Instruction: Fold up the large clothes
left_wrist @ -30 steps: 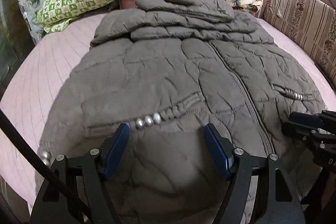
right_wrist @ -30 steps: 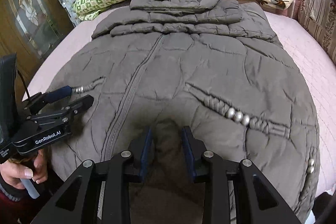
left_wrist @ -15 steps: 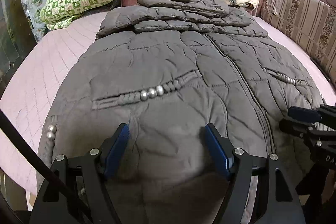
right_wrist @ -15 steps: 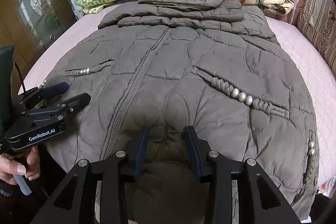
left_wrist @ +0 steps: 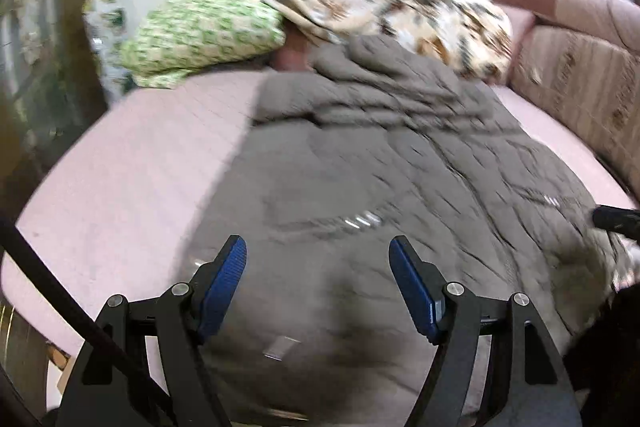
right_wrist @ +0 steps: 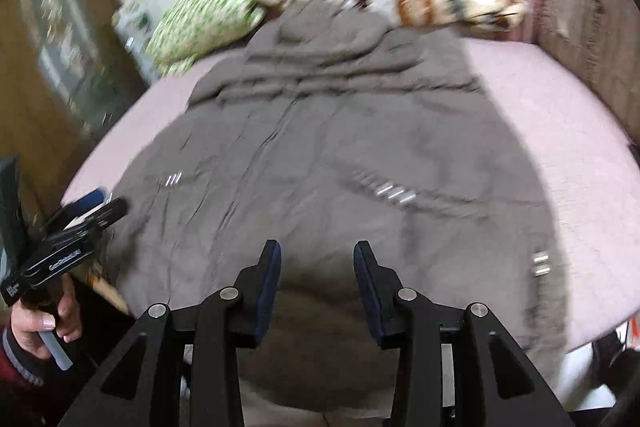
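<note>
A grey-brown quilted jacket [left_wrist: 380, 167] [right_wrist: 320, 147] lies spread front-up on a pink bed cover [left_wrist: 132, 163], with its hood at the far end and its hem near me. My left gripper [left_wrist: 318, 259] hovers over the hem's left part, its blue pads [left_wrist: 224, 279] wide apart and pressing on nothing. My right gripper [right_wrist: 318, 255] is above the hem's middle and its jaws are opening; fabric lies below them, ungripped. The left gripper [right_wrist: 96, 211] also shows in the right wrist view. Both views are motion-blurred.
A green patterned pillow [left_wrist: 200, 31] and a floral blanket [left_wrist: 380, 3] lie beyond the hood. A striped sofa back [left_wrist: 580, 75] runs along the right side, a wooden cabinet [right_wrist: 48, 67] along the left. A hand [right_wrist: 40, 323] holds the left gripper's handle.
Both grippers have drawn back and risen from the jacket's hem, so more pink cover shows around it. The right jaws have spread wider. The jacket lies as before.
</note>
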